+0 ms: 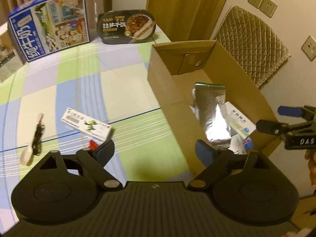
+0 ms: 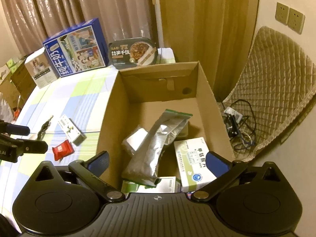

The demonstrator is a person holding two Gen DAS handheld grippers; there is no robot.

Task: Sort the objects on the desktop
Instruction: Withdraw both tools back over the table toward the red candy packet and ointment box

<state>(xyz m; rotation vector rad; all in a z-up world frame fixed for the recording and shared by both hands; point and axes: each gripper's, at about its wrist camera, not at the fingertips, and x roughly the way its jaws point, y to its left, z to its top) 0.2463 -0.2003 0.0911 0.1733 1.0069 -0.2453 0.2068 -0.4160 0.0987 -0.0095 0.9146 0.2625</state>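
I see the table (image 1: 83, 90) with its checked cloth first, carrying everything noted below. The cardboard box (image 2: 110, 106) stands open-topped on it, at about three o'clock from my left gripper (image 1: 155, 151) and directly under my right gripper (image 2: 158, 163).

Inside the box lie a silver foil pouch (image 2: 156, 144), tilted across the middle, a white medicine carton (image 2: 192, 157) at four o'clock of the pouch and touching it, and a smaller white packet (image 2: 136, 138) at nine o'clock.

At twelve o'clock on the far table edge stand a blue milk carton (image 1: 51, 23) and a dark meal tray (image 1: 126, 26), both upright, side by side.

On the cloth, outside the box, I note a long white carton (image 1: 86, 123) lying flat, a white spoon (image 1: 32, 140) with a dark cord beside it, and a red sachet (image 2: 62, 150) near the long carton.

The fingers of both grippers stand wide apart, nothing between them.
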